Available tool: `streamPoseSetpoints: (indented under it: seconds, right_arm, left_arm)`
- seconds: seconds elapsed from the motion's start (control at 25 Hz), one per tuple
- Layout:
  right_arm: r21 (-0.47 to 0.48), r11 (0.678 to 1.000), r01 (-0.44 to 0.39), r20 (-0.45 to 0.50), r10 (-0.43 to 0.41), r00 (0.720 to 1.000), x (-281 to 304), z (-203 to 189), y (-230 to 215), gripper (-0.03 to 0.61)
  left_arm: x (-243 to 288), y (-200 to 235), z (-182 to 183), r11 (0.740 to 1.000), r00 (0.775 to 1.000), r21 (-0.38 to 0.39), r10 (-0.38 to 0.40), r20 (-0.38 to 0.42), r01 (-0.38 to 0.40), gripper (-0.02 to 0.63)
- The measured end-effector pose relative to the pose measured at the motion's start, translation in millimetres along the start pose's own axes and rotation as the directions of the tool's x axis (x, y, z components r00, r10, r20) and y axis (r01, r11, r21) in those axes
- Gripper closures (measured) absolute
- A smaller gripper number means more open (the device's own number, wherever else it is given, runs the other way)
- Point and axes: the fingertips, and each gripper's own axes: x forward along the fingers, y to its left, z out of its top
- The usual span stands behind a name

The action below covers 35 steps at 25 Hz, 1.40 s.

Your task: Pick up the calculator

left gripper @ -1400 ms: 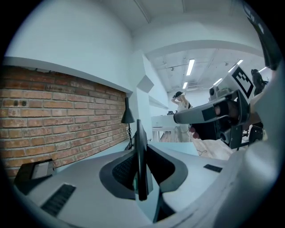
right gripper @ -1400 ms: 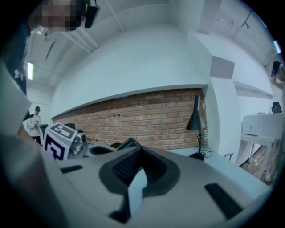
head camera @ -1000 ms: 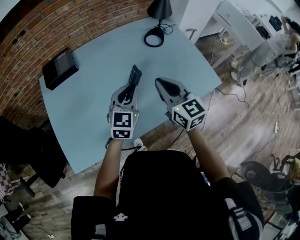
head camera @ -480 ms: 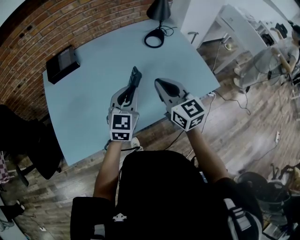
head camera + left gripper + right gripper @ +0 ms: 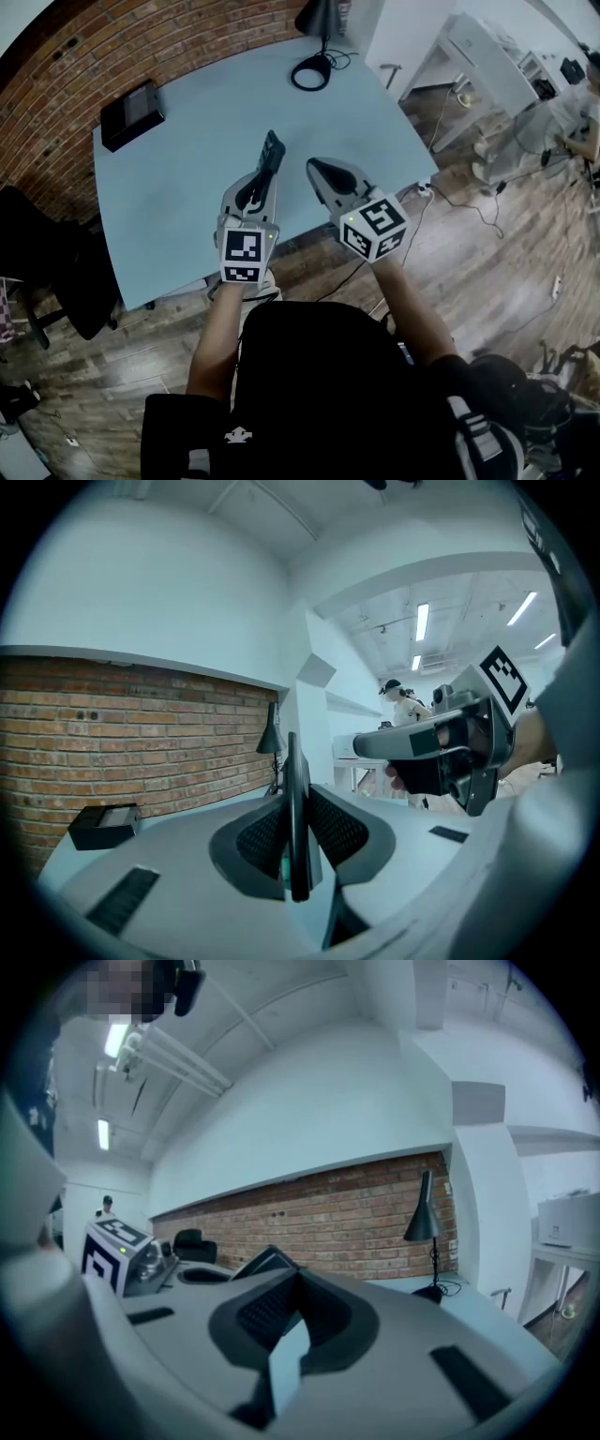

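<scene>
The calculator [image 5: 272,150] is a thin dark slab, held edge-on above the light blue table [image 5: 187,141]. My left gripper [image 5: 268,161] is shut on it. In the left gripper view the calculator [image 5: 298,808] stands upright between the two pads, past the fingertips. My right gripper [image 5: 312,167] hovers just to the right of it, shut, with nothing in it. From the right gripper view the jaws [image 5: 298,1277] meet at the tip, and the calculator [image 5: 261,1262] shows at their left. The right gripper [image 5: 441,752] is also in the left gripper view.
A black box [image 5: 131,114] lies at the table's far left corner by the brick wall. A black desk lamp [image 5: 317,19] with a ring base [image 5: 309,72] stands at the far edge. Wooden floor with cables and white desks lies to the right.
Both grippers have drifted together back toward the table's near edge, with the calculator still in the left one. Neither grip has changed.
</scene>
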Motion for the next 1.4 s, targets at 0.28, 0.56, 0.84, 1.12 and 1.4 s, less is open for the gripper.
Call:
streamPoseSetpoints:
  seconds: [0.28,0.56,0.84,1.12,1.4]
  right_arm:
    - [-0.012,0.999,-0.037,0.005,0.037,0.999,-19.9,-3.8,12.0,0.574]
    - [-0.013,0.997,-0.072,0.019,0.072,0.997,-36.1,-2.3,27.1,0.574]
    - [-0.007,0.995,-0.095,0.019,0.096,0.995,-58.6,-6.8,40.9,0.574]
    - [0.004,0.994,-0.108,0.045,0.108,0.993,-83.7,-7.1,58.1,0.574]
    - [-0.004,0.992,-0.124,0.051,0.124,0.991,-108.9,-6.4,68.7,0.574]
  left_arm:
    - [-21.9,-18.7,1.5,0.999,0.999,0.011,0.039,0.01,-0.039,0.546]
    - [-43.6,-32.2,4.7,0.998,0.998,0.02,0.067,0.018,-0.067,0.546]
    - [-66.9,-51.4,6.3,0.996,0.996,0.021,0.088,0.021,-0.089,0.546]
    - [-92.4,-71.8,9.2,0.995,0.995,-0.005,0.095,0.035,-0.095,0.546]
    - [-110.4,-96.8,21.2,0.995,0.993,0.002,0.104,0.063,-0.104,0.546]
